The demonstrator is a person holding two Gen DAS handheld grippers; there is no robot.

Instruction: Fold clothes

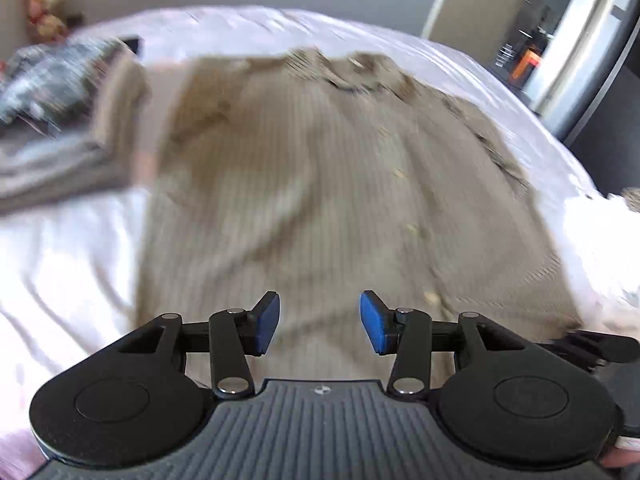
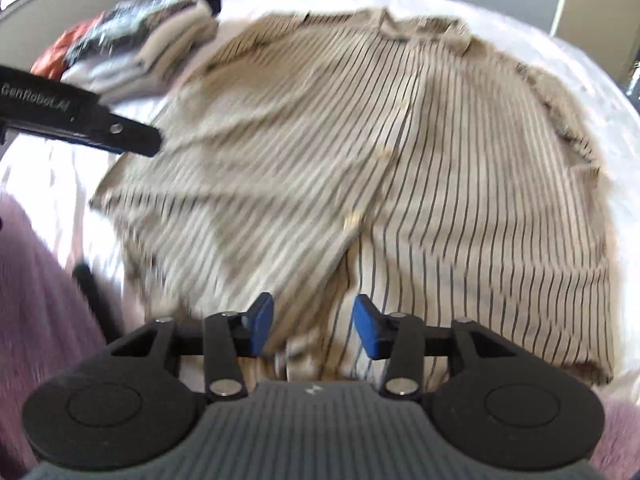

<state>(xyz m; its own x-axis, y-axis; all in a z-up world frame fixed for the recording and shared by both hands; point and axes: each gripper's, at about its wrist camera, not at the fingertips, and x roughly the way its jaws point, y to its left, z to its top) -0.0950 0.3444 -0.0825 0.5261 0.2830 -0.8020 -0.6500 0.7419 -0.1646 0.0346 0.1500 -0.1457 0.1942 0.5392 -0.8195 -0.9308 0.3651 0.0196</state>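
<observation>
- As it lies spread on the white bed sheet (image 2: 540,12), the beige striped button shirt (image 2: 460,184) looks light and limp.
- Both the left tool (image 1: 320,322) and the right tool (image 2: 313,326) are released, holding nothing.
- You would best pinch a hem or a seam.

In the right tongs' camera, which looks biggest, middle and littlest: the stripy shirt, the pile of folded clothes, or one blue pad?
1. Beige striped button shirt, spread widest.
2. Stack of folded clothes, far back, so its real size is unsure.
3. Blue rubber pad, smallest despite being nearest.
</observation>
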